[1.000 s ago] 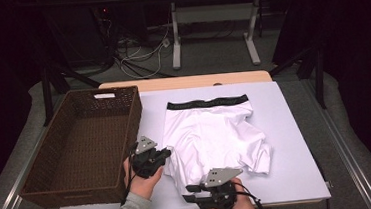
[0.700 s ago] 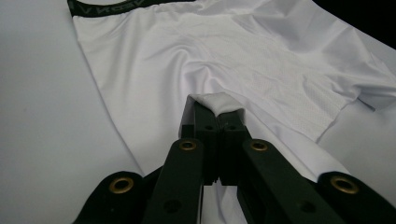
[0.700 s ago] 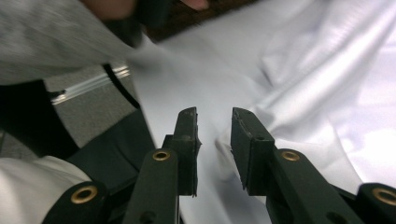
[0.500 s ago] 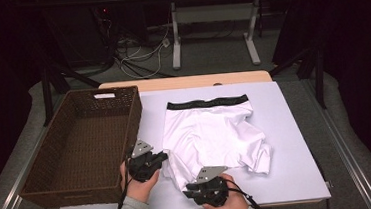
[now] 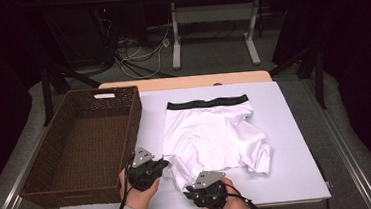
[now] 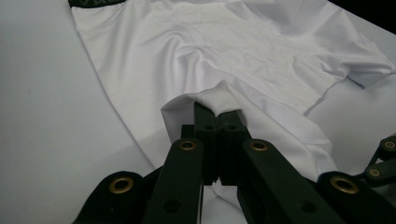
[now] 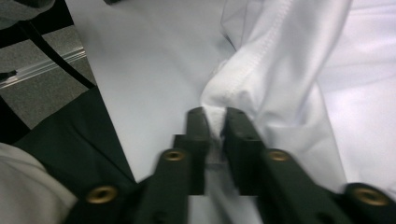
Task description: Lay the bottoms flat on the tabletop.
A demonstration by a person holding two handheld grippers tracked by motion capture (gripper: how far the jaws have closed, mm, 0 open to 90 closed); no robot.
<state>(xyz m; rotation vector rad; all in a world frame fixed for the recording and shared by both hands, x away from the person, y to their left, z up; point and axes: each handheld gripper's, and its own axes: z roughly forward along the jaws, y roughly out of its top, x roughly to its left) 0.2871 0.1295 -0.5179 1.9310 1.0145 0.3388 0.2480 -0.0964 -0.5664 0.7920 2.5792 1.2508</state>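
White shorts (image 5: 211,132) with a black waistband (image 5: 207,103) lie spread on the white table (image 5: 296,141), legs toward me and rumpled. My left gripper (image 5: 165,162) is at the shorts' near left leg. In the left gripper view the left gripper (image 6: 218,112) is shut on the folded hem of the shorts (image 6: 224,51). My right gripper (image 5: 195,183) sits at the same leg's near edge. Its jaws have just been closing, and in the right gripper view the right gripper (image 7: 215,119) pinches a stitched fold of the shorts (image 7: 289,70).
A brown wicker basket (image 5: 134,133) stands on the left, its right wall close to my left hand. The table's near edge (image 5: 181,205) runs just under both hands. Beyond the far edge are the floor, cables and desk legs (image 5: 176,40).
My right gripper has edged a little to the left along the near hem. The left gripper and the shorts stay where they were.
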